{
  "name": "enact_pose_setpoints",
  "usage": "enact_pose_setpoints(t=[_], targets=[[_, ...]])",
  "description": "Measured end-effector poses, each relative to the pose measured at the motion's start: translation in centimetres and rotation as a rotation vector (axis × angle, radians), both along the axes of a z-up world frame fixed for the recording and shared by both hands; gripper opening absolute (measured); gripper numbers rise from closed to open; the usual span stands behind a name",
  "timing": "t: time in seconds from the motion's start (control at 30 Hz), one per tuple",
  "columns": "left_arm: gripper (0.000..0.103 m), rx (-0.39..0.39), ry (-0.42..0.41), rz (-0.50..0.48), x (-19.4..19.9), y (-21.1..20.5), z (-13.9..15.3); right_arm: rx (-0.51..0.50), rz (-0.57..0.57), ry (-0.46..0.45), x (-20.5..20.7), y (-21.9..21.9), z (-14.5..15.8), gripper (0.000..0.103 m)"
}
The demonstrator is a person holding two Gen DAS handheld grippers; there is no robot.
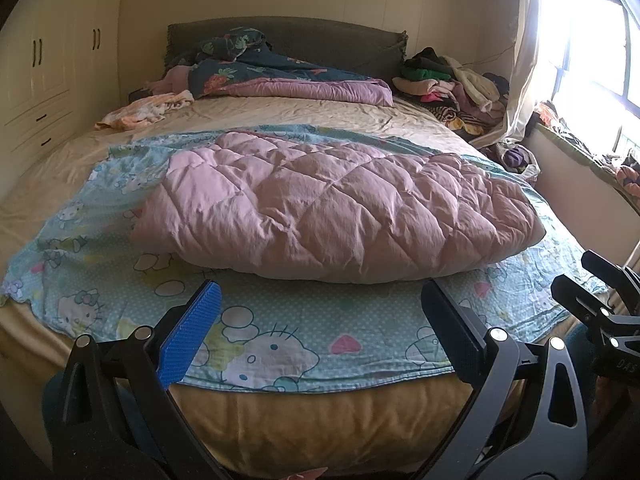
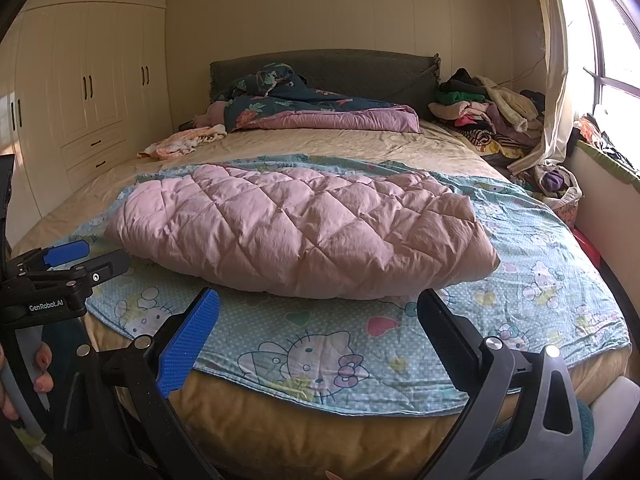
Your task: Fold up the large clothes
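Note:
A pink quilted garment or cover lies folded into a puffy bundle in the middle of the bed; it also shows in the right wrist view. It rests on a light blue Hello Kitty sheet spread flat over the bed. My left gripper is open and empty, just short of the bundle's near edge. My right gripper is open and empty, also just in front of the bundle. The right gripper shows at the right edge of the left wrist view.
The bed has a tan sheet and a grey headboard. A dark floral quilt lies at the head. A pile of clothes sits at the back right by the window. White wardrobes line the left wall.

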State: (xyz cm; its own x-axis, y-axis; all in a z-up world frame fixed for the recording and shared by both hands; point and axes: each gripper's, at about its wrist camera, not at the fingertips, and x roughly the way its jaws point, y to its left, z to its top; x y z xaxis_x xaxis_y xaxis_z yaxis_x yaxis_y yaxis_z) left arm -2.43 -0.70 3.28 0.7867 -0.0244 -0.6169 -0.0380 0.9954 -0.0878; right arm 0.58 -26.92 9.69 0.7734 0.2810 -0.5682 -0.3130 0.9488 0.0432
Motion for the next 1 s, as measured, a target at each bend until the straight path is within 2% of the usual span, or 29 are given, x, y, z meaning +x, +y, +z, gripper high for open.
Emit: enact_pose_setpoints(t=[0.73, 1.0], targets=[[0.094, 0.004, 0.006, -0.005, -0.13, 0.15, -0.13, -0.011, 0.001, 0.001, 0.04, 0.04, -0.02, 0.099], [0.094, 0.033, 0.013, -0.002, -0.51, 0.08, -0.26, -0.020, -0.014, 0.005, -0.19, -0.50, -0.19, 0.099]])
